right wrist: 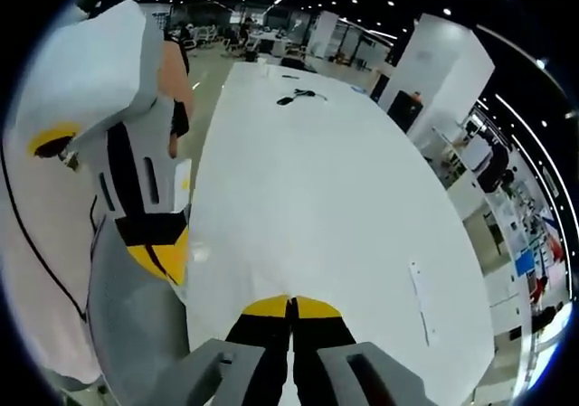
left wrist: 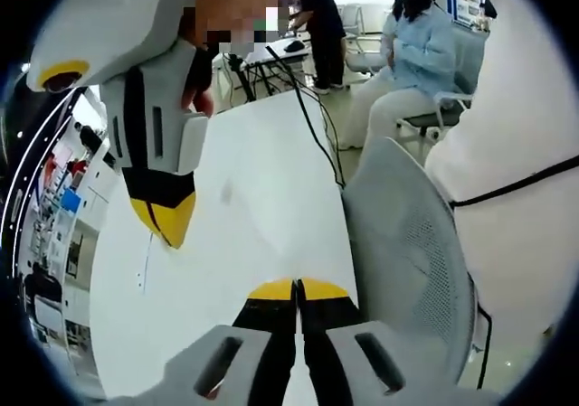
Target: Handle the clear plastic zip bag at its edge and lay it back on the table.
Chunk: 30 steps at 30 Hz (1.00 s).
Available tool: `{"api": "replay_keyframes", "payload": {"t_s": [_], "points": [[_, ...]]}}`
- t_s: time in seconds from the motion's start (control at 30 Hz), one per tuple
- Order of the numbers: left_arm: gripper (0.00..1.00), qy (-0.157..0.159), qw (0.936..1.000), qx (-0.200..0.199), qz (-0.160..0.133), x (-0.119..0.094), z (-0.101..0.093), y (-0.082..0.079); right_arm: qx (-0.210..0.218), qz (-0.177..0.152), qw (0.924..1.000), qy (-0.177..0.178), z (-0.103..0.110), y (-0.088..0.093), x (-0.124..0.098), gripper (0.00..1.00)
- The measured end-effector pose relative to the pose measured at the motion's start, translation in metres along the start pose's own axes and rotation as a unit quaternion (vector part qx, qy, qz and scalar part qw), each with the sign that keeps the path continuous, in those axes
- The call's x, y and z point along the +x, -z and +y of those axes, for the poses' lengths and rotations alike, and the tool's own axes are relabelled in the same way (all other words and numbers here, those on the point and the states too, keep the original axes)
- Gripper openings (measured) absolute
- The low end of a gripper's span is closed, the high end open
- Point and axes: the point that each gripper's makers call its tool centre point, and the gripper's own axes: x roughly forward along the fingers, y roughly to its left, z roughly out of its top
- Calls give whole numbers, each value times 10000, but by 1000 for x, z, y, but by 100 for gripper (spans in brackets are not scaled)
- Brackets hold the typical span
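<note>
Presently both the left gripper (left wrist: 297, 288) and the right gripper (right wrist: 291, 306) are seen with jaws pressed together on nothing, raised over the white table (right wrist: 317, 171), while the clear zip bag (right wrist: 421, 302) (faintly visible, lower right) is judged already laid flat.

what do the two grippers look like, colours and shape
Both match: the left gripper and right gripper have light grey bodies with slotted sides, black tapering jaws and yellow tips. A yellow-ringed round opening sits on each grey housing.
</note>
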Motion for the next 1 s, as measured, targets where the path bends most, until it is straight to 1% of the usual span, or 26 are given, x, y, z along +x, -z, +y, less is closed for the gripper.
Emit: {"api": "replay_keyframes", "payload": {"t_s": [0.27,0.43,0.53,0.63,1.0], "points": [[0,-290,9996,-56,-39,-4,13,0,-199,8,9998,25,0,-1,-2,0],[0,-514,9985,-137,-120,-8,24,-1,-336,71,9994,34,3,-1,-1,0],[1,-530,9984,-169,-136,-9,26,0,-344,52,9994,9,2,-1,-1,0],[3,-651,9974,-246,-166,-12,32,1,-380,56,9993,12,1,-1,-2,0],[8,-873,9946,-431,-352,-22,43,-3,-462,70,9989,46,0,2,-2,0]]}}
